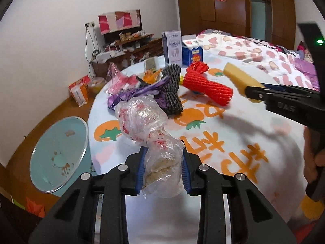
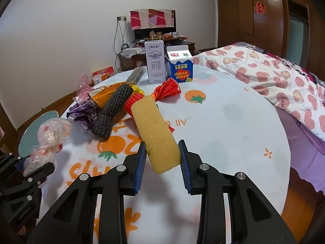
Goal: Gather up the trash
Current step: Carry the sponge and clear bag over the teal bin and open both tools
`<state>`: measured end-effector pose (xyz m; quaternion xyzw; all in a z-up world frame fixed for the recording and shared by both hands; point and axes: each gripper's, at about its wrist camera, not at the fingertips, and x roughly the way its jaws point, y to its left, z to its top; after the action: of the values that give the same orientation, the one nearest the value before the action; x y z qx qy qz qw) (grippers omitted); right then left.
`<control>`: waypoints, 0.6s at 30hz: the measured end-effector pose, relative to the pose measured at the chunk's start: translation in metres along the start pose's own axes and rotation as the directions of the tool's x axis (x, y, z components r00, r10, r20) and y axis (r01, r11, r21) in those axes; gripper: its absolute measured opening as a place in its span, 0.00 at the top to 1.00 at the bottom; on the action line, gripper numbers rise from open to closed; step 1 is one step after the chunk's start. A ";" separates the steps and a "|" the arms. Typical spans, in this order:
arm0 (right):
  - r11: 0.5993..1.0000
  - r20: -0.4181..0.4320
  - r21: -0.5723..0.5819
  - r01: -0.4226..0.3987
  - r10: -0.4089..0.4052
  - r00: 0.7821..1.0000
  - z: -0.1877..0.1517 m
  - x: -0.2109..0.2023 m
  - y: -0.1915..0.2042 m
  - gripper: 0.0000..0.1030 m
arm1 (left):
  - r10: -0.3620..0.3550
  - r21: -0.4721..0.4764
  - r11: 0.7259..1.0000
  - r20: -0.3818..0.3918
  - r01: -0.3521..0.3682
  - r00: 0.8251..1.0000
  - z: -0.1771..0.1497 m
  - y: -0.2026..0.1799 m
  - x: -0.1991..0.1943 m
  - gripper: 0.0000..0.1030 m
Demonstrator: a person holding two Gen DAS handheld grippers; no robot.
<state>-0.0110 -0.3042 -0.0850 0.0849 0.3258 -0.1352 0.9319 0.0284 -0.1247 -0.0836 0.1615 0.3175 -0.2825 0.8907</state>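
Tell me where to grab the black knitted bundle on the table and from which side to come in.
Grip the black knitted bundle across its narrow waist, mid-length, jaws closing on its long sides. Come from above: purple wrapper crowds one flank, the red bundle the other. Both grippers are full, the left gripper with a plastic bag, the right gripper with a sponge.

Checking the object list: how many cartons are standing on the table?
2. A tall white carton stands at the far edge; a shorter blue carton stands right beside it, on its right. Clutter could hide others.
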 end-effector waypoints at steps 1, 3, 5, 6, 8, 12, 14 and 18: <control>1.000 0.003 -0.004 0.001 0.000 1.000 0.000 -0.001 0.001 0.68 | 0.001 -0.005 1.000 0.004 -0.001 1.000 -0.001 0.001 -0.003 0.71; 1.000 0.012 -0.014 0.004 -0.004 1.000 -0.001 -0.004 0.005 0.68 | -0.002 -0.021 1.000 0.008 0.002 1.000 -0.002 0.007 -0.010 0.71; 1.000 0.010 -0.017 0.000 0.000 1.000 -0.002 -0.005 0.007 0.68 | 0.005 -0.028 1.000 0.013 -0.005 1.000 -0.005 0.010 -0.015 0.71; 1.000 0.008 -0.016 -0.003 0.003 1.000 -0.003 -0.005 0.008 0.68 | 0.011 -0.031 0.999 0.016 -0.010 1.000 -0.006 0.013 -0.018 0.71; 1.000 0.003 -0.020 -0.012 0.012 1.000 -0.003 -0.006 0.012 0.68 | 0.012 -0.037 0.999 0.020 -0.011 1.000 -0.007 0.016 -0.022 0.71; 0.999 0.007 -0.038 -0.022 0.023 1.000 -0.004 -0.008 0.021 0.68 | 0.035 -0.011 0.999 0.049 -0.034 0.998 -0.008 0.016 -0.034 0.71; 0.999 0.012 -0.044 -0.028 0.029 1.000 -0.003 -0.009 0.025 0.68 | 0.043 0.002 0.999 0.069 -0.043 0.997 -0.007 0.015 -0.040 0.71; 0.998 0.011 -0.048 -0.033 0.034 0.999 -0.003 -0.009 0.029 0.68 | 0.058 0.001 0.998 0.093 -0.058 0.994 -0.006 0.020 -0.046 0.71</control>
<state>-0.0104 -0.2738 -0.0795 0.0670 0.3218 -0.1121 0.9377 0.0079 -0.0881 -0.0551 0.1592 0.2703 -0.2643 0.9120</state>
